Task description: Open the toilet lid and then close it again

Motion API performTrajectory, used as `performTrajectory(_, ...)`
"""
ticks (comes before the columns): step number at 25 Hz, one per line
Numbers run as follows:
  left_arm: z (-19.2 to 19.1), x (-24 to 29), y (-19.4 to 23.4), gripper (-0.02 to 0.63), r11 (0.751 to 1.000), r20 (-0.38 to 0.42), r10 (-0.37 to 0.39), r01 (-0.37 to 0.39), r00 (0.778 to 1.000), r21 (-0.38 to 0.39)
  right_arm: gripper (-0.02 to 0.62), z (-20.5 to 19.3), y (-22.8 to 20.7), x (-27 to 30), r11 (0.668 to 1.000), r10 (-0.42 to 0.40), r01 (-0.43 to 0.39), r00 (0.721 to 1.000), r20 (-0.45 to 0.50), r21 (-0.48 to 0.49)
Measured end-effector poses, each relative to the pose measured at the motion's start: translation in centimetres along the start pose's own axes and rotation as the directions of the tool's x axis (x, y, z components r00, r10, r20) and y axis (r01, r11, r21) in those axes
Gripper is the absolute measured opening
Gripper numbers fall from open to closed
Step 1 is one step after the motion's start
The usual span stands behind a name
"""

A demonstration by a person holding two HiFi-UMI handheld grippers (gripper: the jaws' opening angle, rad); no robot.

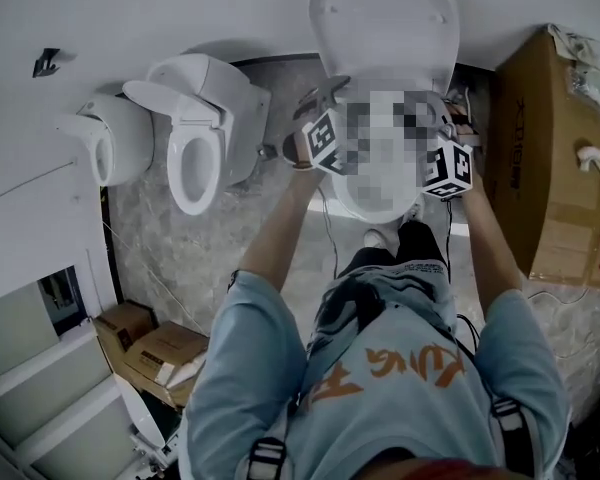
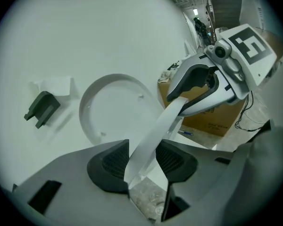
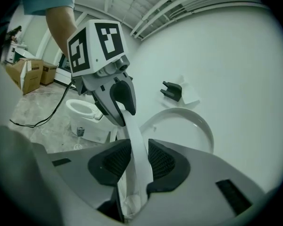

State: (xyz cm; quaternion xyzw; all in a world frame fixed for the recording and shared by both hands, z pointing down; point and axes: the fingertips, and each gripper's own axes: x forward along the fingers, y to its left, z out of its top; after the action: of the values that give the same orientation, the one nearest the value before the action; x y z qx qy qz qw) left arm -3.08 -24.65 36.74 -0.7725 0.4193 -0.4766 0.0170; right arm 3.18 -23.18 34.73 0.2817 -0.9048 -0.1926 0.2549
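Toilet lid [image 1: 385, 13] stands up, tipped back toward the wall behind the bowl [image 1: 385, 203]; opening looks done, closing not yet done

Both claws are clamped on a thin white band [image 2: 155, 131] that runs from one to the other. Probably the front edge of the seat ring, can't confirm

Risks:
- the grip is only on a thin edge, near the pad tips; a slip from either claw would probably drop the band onto the bowl with a bang
- if one side lifts higher than the other, the band twists and loads the hinge
- carried further up, it could knock the raised lid
- if this is the ring, it is the wrong part for the task: the lid has to be the piece brought down
- cable [image 1: 330, 238] lies on the floor by the feet, trip or snag hazard

Pose: both forearms reach forward, one each side of the bowl, marker cubes about level. Left claw [image 2: 144, 163] is narrow, pads touching the band on both faces, and the band crosses it on a slant, so this wrist looks rolled. Right claw [image 3: 139, 161] is narrower, pinching the band almost upright between its pads. Each claw shows in the other's view, facing inward
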Motion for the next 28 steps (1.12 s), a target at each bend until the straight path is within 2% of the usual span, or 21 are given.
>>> performTrajectory(8, 3.3, 3.4, 4.8, 0.195, 0.997, 0.002, 0.067, -0.067, 0.998, -0.042, 0.116, -0.8, -5.9, 3.9, 0.998, -0.053, 0.052, 0.999, -0.011, -0.043)
performTrajectory(13, 5.0, 5.7, 6.9, 0.195, 0.997, -0.003, 0.076, -0.076, 0.997, -0.010, 0.114, -1.7, -8.9, 5.9, 0.999, -0.051, 0.051, 0.999, -0.007, -0.017)
performTrajectory(21, 7.1, 9.6, 10.6, 0.198, 0.993, -0.013, 0.121, -0.121, 0.993, -0.012, 0.125, -3.1, -13.3, 9.5, 0.999, -0.047, 0.047, 0.999, -0.014, 0.002)
performTrajectory(28, 8.3, 12.7, 12.8, 0.192, 0.992, -0.025, 0.130, -0.130, 0.991, -0.004, 0.133, -4.3, -16.3, 12.1, 0.998, -0.041, 0.041, 0.999, -0.006, 0.043)
